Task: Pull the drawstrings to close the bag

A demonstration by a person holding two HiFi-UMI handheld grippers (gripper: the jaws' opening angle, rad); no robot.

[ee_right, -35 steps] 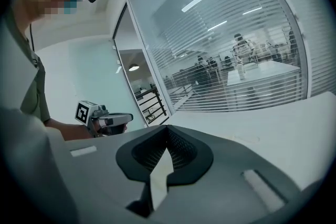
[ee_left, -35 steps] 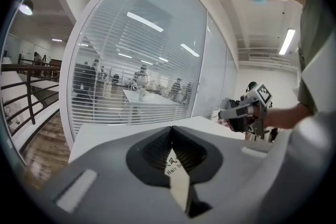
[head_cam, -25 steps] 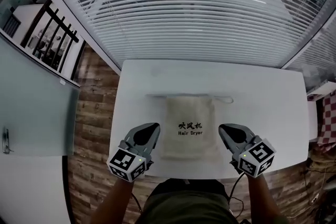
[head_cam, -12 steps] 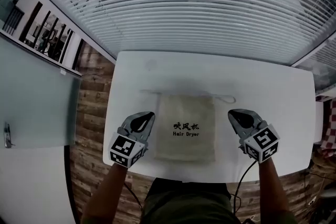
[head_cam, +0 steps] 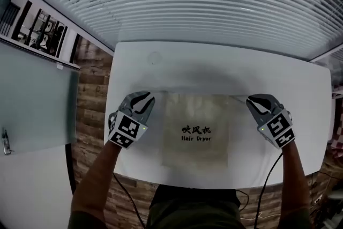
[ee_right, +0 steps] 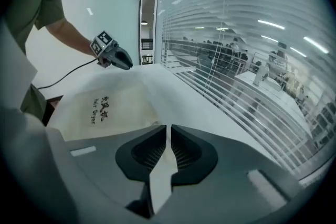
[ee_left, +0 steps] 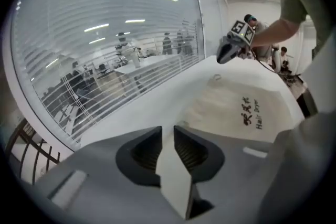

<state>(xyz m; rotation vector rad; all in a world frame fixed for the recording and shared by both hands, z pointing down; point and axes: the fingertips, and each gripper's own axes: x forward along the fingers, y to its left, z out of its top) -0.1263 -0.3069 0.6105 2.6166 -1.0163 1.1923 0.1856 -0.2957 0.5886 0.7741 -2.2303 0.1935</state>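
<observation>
A beige drawstring bag (head_cam: 195, 128) printed "Hair Dryer" lies flat on the white table (head_cam: 214, 64), its mouth at the far edge. My left gripper (head_cam: 142, 98) sits by the bag's top left corner. Its jaws are opening and stand a narrow gap apart with nothing between them (ee_left: 167, 128). My right gripper (head_cam: 256, 100) is at the bag's top right corner, its jaws together and empty (ee_right: 168, 126). A small loop of drawstring (ee_left: 216, 77) lies on the table by the right gripper. The bag also shows in both gripper views (ee_left: 236, 110) (ee_right: 107, 107).
A glass wall with horizontal blinds (head_cam: 203, 2) runs behind the table's far edge. Wooden floor (head_cam: 91, 94) lies off the table's left side. A black cable (head_cam: 268, 179) trails from the right gripper over the near edge.
Both grippers have moved forward along the bag's sides, from near its bottom corners to its top corners. The head view has tilted down, so the table fills more of it.
</observation>
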